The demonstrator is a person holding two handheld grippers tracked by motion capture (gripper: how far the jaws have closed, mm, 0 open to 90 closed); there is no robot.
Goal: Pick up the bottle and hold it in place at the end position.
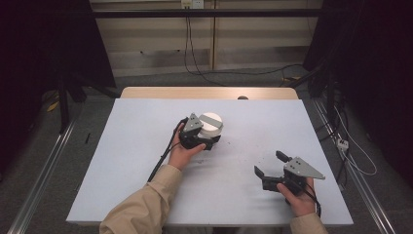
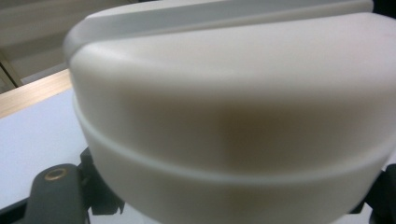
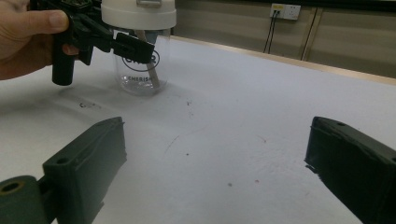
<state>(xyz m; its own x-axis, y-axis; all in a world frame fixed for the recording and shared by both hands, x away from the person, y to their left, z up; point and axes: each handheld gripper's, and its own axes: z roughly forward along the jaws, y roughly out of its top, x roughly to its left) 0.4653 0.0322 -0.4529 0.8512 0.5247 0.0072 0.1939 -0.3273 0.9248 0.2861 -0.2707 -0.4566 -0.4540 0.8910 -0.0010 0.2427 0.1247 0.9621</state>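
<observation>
Pale blue-grey table with a wooden far edge fills the scene before us, dark curtains on both sides and cables along the wall behind. Near its middle stands a clear plastic jar with a white lid, and we see the left gripper pinching it just under the lid. Well apart, near the front right corner, the right gripper rests low with jaws spread wide around bare tabletop.

jar mid-table | left tongs at jar | right tongs well right
</observation>
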